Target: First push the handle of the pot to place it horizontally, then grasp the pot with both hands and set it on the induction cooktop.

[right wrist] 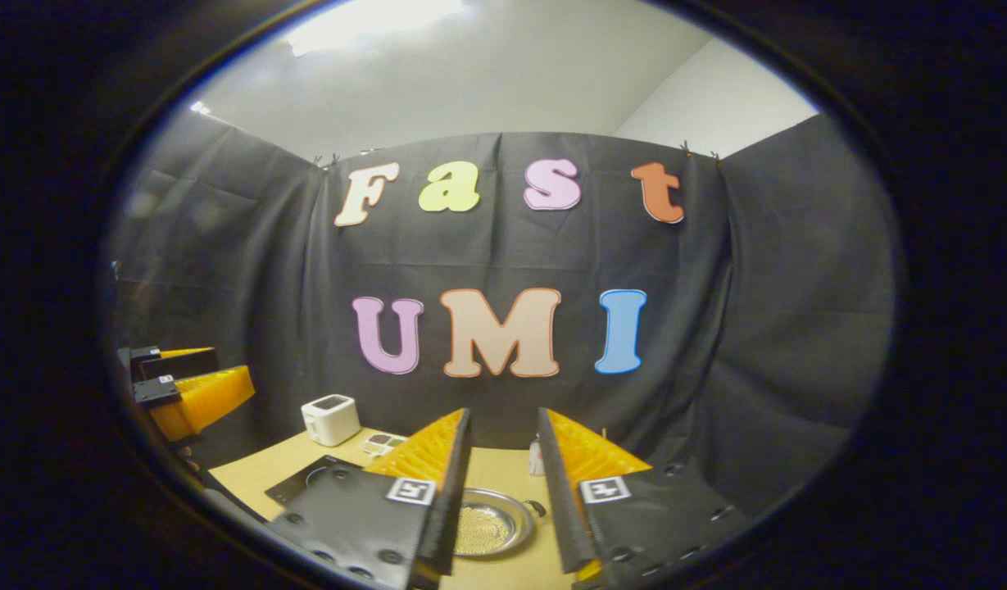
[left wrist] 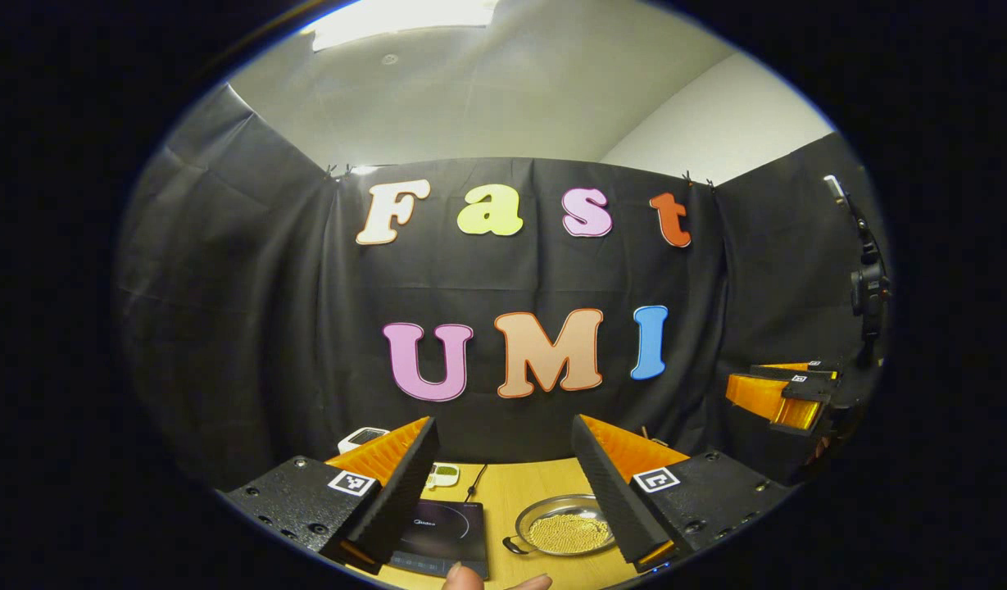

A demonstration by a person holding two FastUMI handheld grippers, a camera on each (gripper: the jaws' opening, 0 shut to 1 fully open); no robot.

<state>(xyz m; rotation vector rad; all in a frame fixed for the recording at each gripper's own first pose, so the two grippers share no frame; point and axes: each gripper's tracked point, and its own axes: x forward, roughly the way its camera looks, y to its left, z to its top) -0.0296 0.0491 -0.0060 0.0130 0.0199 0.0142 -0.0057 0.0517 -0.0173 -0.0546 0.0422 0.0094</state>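
Looked like a staged recording booth, not a real kitchen: black cloth (right wrist: 798, 328) hung on clips as walls on three sides, plain white ceiling (left wrist: 511, 90) above, a small wooden table (left wrist: 519, 483) set with an induction cooktop (left wrist: 446, 533), a pot (left wrist: 567, 526), a white appliance (right wrist: 331, 419)

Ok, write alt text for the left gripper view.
The left tool is open and held above a wooden table, its two orange-and-black fingers framing a black cooktop and, to its right, a shallow metal pot holding small yellow grains. The other tool shows at the right edge, before the black cloth wall.
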